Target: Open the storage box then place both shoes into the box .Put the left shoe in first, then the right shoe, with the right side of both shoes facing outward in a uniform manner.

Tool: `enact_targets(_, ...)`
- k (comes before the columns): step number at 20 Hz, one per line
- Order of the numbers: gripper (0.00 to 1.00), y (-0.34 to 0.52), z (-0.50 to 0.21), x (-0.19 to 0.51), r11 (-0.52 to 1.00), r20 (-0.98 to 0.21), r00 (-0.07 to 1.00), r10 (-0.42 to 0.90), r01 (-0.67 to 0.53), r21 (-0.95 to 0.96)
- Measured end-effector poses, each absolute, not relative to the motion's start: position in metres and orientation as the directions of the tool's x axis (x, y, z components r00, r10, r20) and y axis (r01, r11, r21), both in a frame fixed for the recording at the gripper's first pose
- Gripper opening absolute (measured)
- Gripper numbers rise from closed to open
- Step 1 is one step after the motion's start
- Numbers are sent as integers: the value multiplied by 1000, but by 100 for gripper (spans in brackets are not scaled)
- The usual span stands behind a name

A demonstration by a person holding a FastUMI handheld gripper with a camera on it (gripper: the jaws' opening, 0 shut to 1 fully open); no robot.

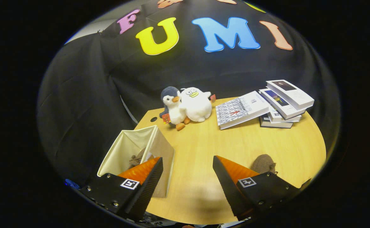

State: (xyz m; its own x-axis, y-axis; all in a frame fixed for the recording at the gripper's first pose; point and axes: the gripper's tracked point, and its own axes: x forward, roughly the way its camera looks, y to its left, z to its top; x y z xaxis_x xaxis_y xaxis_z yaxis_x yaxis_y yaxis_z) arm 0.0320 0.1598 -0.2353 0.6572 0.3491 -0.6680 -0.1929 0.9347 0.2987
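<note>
The cream fabric storage box (pixel 159 148) stands open on the wooden table (pixel 203 148), just ahead of my left finger. A brown-grey shoe (pixel 136 158) lies inside it, partly hidden by the box wall and my left finger. A second brown-grey shoe (pixel 263 163) rests on the table just behind my right finger, mostly covered by it. My gripper (pixel 188 166) hovers above the near table edge, open, with bare tabletop between its fingers.
Two plush toys, a grey-and-white penguin (pixel 172 107) and a white one (pixel 197 104), sit at the table's far edge. To their right a stack of books (pixel 283 104) lies with one book (pixel 240 110) leaning against it. Black cloth walls surround the table.
</note>
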Motion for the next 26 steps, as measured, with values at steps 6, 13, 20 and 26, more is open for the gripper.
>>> enact_targets(6, 98, 89, -255, 30, 968, -697, 673, 246, -132, 214)
enact_targets(13, 98, 24, -297, 8, 990, -752, 643, 144, -91, 112)
enact_targets(20, 98, -9, -337, -9, 995, -802, 589, 100, -60, 80)
enact_targets(26, 98, -25, -375, -30, 997, -858, 508, 73, -65, 46)
